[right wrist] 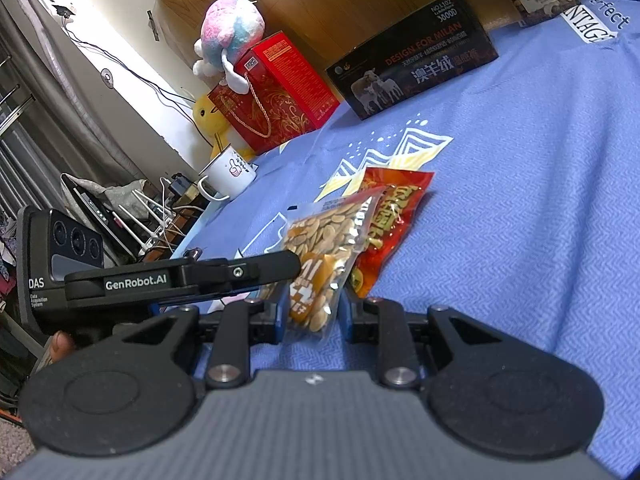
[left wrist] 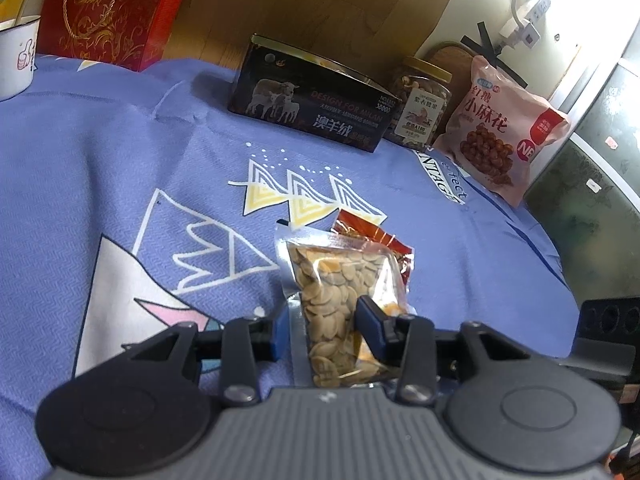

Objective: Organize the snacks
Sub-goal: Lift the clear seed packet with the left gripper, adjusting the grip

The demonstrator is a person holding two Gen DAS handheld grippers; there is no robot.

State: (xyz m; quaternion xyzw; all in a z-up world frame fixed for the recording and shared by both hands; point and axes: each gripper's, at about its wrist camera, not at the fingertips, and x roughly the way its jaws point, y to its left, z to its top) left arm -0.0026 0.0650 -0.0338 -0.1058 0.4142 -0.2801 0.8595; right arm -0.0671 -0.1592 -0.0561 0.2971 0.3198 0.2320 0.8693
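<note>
Seed packet (left wrist: 340, 300) lengthwise along fingers (left wrist: 370, 330)

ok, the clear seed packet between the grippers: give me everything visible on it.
The clear plastic packet of pale flat seeds has silvery sealed edges and an orange printed patch. It lies on the blue patterned cloth, overlapping a red foil snack packet. The left gripper and right gripper each straddle an end, pads at its sides.

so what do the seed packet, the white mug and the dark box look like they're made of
Seed packet: glossy clear plastic film with a silvery sealed edge; the seeds show through. White mug: probably enamelled metal, from its thin rim and handle, though ceramic is possible. Dark box: likely printed cardboard with a slight sheen.
</note>
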